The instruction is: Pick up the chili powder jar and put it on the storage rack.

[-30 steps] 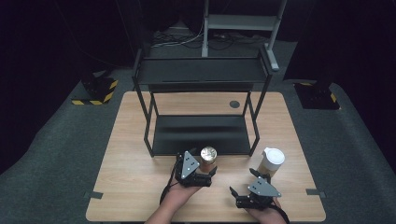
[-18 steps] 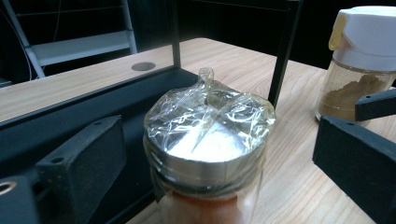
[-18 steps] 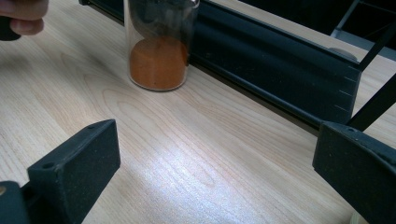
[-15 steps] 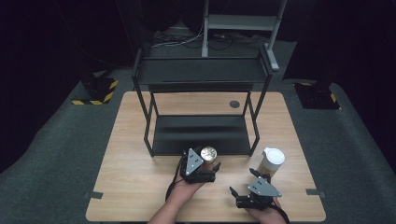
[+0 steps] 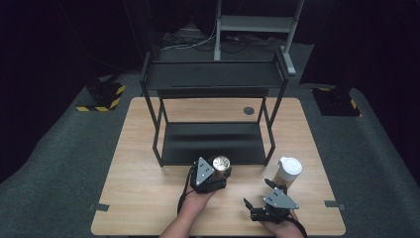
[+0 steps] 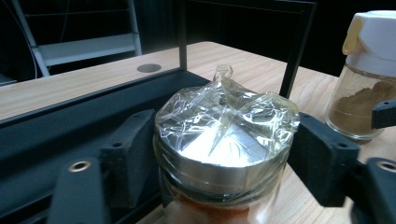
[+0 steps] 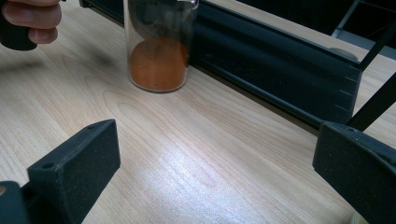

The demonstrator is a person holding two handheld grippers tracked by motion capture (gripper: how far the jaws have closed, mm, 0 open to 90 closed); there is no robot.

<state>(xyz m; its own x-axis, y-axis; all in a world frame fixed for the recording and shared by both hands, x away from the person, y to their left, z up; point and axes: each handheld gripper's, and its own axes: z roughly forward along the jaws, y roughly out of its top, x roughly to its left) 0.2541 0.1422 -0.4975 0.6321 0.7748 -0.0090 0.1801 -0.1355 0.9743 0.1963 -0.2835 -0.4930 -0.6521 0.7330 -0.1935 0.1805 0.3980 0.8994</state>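
Light wooden table (image 5: pixel 148 198) with pale grain, set on dark grey carpet (image 5: pixel 64 163) in a dim, black-walled room. Standing across the middle of the table, a black metal shelf rack (image 5: pixel 213 79) with a low tray and a high tray. Beyond the rack, a round dark hole (image 5: pixel 248 110) in the tabletop. On the floor at either far corner, black stands with yellow-and-black striped edging (image 5: pixel 101 96). Farther back, a pale grey metal frame (image 5: pixel 252 22) and loose cables. Small strips of tape (image 5: pixel 99 207) at the table's near corners.

At the rack's near edge, resting on the wood, a glass jar of orange powder (image 6: pixel 226 154) with a silver lid under crinkled clear film. Left gripper (image 5: pixel 210 173) clenched on that jar just under the lid, jaws having just been closing, pads pressed against both sides of the glass.

Off to the right, apart from it, a second jar with a white cap (image 5: pixel 288 171) and brown powder inside.

Right gripper (image 5: pixel 257 210) near the table's front edge, close beside the white-capped jar, jaws spread wide over bare wood, grasping nothing.
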